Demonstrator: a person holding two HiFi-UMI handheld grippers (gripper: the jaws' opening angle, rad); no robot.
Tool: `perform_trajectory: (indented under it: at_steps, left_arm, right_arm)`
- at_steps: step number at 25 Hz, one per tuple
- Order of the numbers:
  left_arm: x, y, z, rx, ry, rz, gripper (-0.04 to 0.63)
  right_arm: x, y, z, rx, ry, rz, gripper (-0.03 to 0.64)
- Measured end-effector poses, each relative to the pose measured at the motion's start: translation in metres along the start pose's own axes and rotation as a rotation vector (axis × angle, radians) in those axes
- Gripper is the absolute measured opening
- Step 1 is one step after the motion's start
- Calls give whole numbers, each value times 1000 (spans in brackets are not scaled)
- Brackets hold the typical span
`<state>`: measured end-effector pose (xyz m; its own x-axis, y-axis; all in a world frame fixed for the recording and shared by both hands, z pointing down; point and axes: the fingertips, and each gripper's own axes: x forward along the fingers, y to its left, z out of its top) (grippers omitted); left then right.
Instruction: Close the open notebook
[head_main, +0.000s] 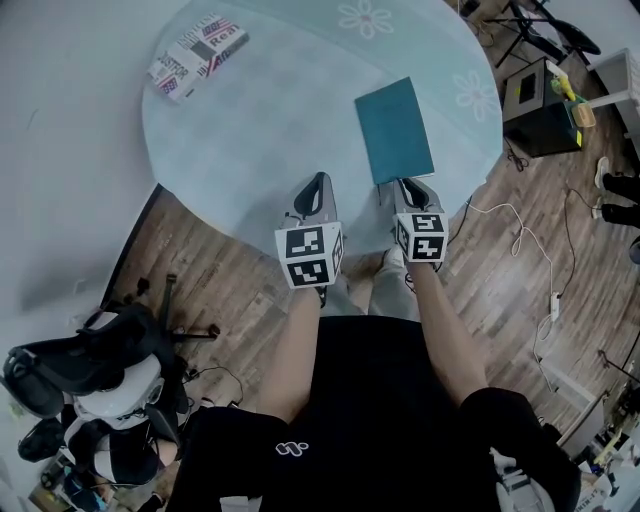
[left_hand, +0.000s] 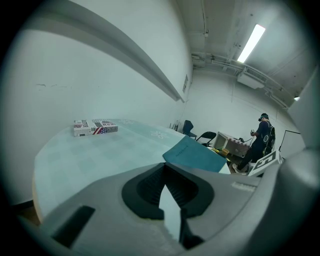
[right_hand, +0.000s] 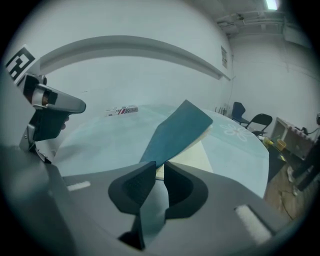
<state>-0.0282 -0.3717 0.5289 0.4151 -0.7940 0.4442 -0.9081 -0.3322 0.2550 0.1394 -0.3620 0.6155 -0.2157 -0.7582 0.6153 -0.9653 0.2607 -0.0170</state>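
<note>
Round pale bench (head_main: 260, 140), flower prints on top, over a wood-plank floor (head_main: 500, 270).

Notebook (head_main: 394, 130): teal, on the right part of the bench, near end close to the bench edge, directly ahead of the right gripper (head_main: 408, 183). From the head view it reads as flat and shut. The right gripper view shows otherwise: the teal cover (right_hand: 177, 130) is tilted up at its near end, with cream pages (right_hand: 192, 157) exposed beneath it. Not fully closed.

Right gripper: jaws a narrow slit apart. The near corner of the cover sits in the slit, lying along one pad, and a sliver of cream page shows beside it. No firm clamp seen.

Left gripper (head_main: 318, 180): over the near edge of the bench, left of the notebook and apart from it. Jaws together at the tips, nothing between them; bench surface shows through the gap behind the tips.

Printed box (head_main: 197, 55): far left of the bench, well apart from notebook and both grippers.

Background, left gripper view: a person (left_hand: 260, 140) standing beyond the bench; dark chairs (left_hand: 189, 128) by the wall.
</note>
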Motion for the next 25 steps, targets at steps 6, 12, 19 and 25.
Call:
perform_trajectory:
  at_steps: [6, 12, 19, 25]
  left_arm:
    - [3, -5, 5, 4, -11, -19, 2]
    - [1, -21, 22, 51, -46, -51, 2]
    - [-7, -16, 79, 73, -167, -48, 2]
    - [-19, -18, 151, 108, -310, -49, 2]
  right_arm:
    - [10, -11, -16, 121, 115, -47, 76]
    - [5, -23, -23, 206, 172, -4, 128]
    - [-43, -72, 60, 206, -82, -107, 103]
    - [-93, -77, 181, 106, -394, -114, 88]
